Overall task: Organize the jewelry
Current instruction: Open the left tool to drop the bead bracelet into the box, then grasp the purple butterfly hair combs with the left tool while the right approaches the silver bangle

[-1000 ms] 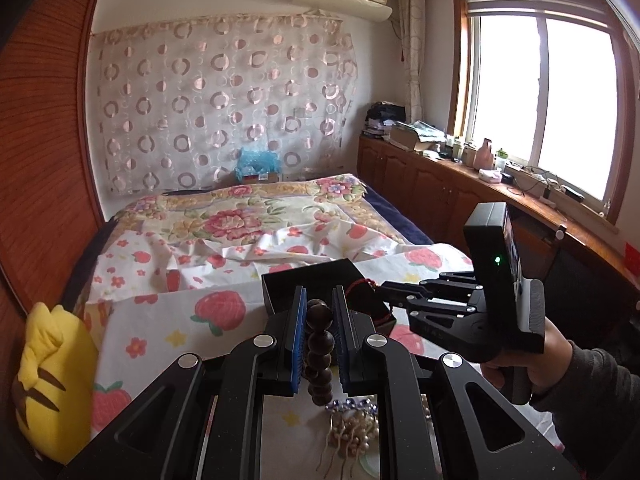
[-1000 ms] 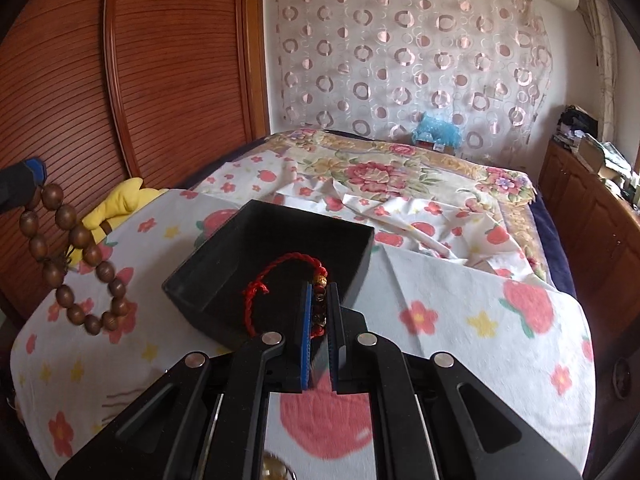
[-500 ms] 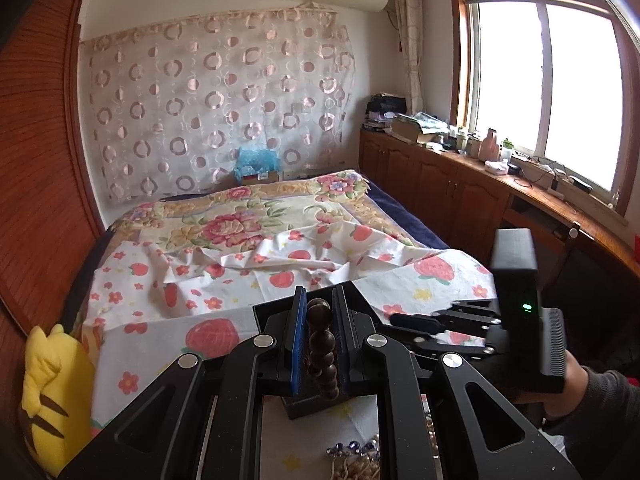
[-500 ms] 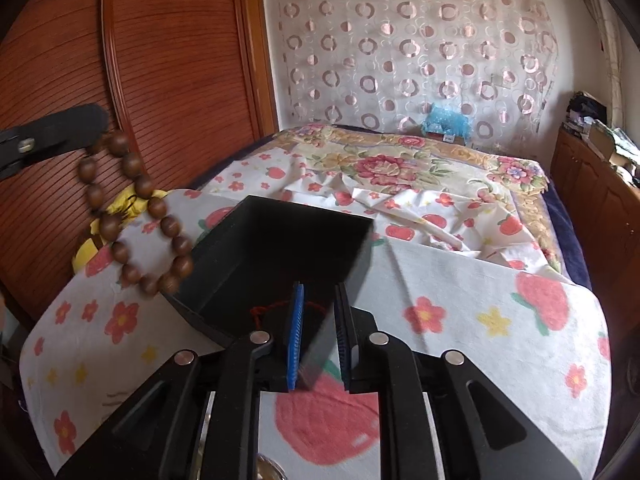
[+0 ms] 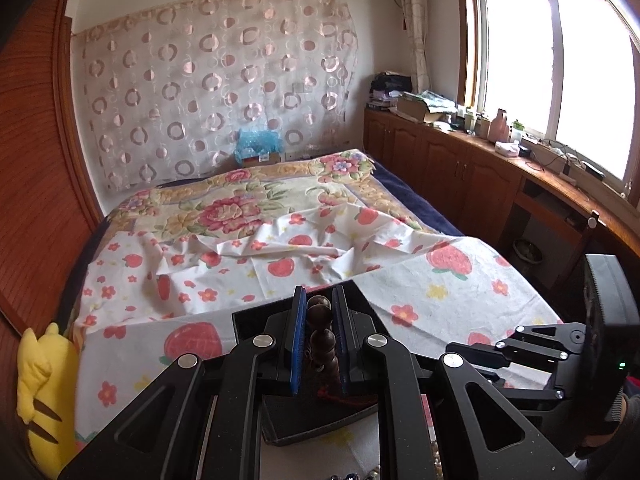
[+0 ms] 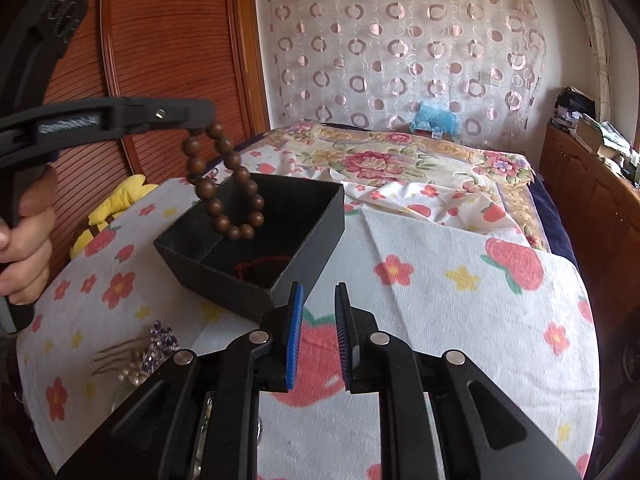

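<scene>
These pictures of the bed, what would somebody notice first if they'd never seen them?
Probably the brown bead bracelet dangling from the left gripper, hanging right over the open black box on the strawberry sheet. Inside the box a red string bracelet lies at the bottom. The right gripper waits open and empty beside the box, and a yellow plush toy sits at the bed's left edge.
</scene>
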The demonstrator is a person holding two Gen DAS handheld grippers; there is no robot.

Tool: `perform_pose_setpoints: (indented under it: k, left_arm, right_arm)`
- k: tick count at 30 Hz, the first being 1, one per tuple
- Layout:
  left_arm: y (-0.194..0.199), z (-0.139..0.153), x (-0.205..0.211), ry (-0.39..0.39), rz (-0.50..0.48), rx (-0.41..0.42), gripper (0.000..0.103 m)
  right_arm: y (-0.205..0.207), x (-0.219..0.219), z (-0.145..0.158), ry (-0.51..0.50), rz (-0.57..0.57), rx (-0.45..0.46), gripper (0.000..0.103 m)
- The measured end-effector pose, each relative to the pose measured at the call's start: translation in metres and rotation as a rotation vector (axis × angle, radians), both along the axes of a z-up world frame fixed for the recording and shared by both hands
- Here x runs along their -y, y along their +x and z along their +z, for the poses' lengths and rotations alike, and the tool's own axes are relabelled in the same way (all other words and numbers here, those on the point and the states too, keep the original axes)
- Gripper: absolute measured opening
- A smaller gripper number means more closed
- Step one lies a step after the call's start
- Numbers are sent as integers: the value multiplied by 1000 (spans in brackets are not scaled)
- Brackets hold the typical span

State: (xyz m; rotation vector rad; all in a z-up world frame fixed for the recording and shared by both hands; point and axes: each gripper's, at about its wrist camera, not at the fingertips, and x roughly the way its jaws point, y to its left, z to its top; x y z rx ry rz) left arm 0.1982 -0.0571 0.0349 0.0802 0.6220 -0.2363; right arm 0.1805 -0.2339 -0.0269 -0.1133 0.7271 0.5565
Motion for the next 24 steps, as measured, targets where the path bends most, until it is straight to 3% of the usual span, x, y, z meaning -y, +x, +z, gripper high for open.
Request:
perform_pose_setpoints:
  k: [5, 8, 18, 24]
  left_arm:
    - [-8, -13, -7, 19, 12, -26, 22]
    - [-26, -22, -15, 20, 15, -28, 34]
    - [-85, -58, -32, -12, 14, -82, 35]
    - [-104, -73, -40, -36, 19, -120, 47]
  right_arm:
    - [-18, 2, 2, 7, 13, -4, 18]
    - [-29, 4, 3, 22, 23, -8, 21]
    - [-71, 6, -3, 13, 21, -9, 29]
    - [-80, 1, -11, -15, 21, -13, 36]
